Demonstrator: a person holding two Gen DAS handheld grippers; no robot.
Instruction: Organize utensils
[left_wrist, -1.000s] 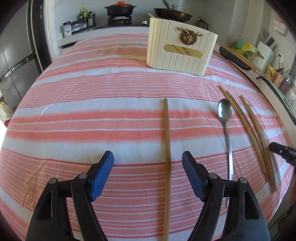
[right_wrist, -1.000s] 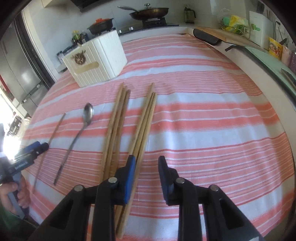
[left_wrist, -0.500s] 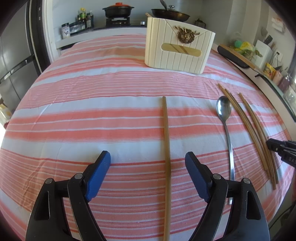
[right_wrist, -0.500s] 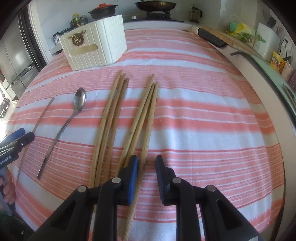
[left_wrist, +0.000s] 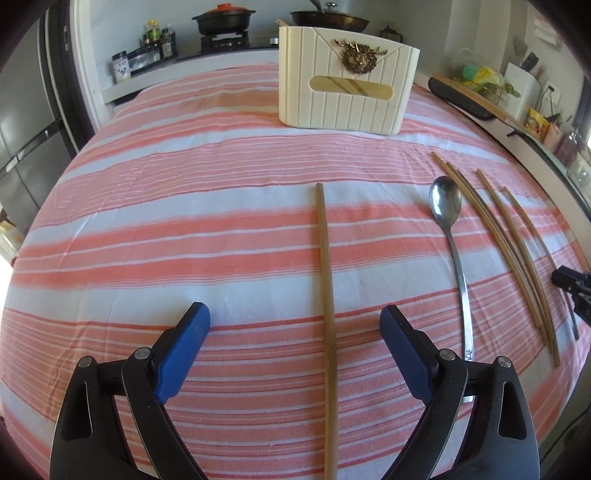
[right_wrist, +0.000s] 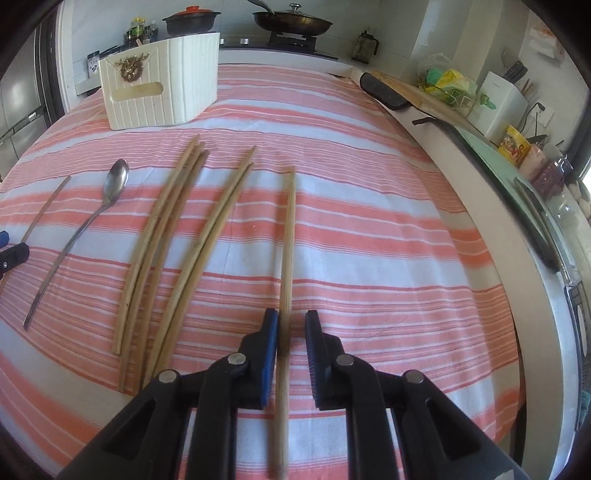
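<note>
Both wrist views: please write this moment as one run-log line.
left tongs: opening, single brown wooden chopstick between, untouched | right tongs: closing on another brown wooden chopstick, not clamped yet

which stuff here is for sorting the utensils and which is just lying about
For the job:
- single chopstick
- spoon
- chopstick bundles
- lone chopstick, between the jaws of the closing right hand-held gripper
- white holder

Lying about:
- pot
- pan
- jars
- knife block
- kettle
</note>
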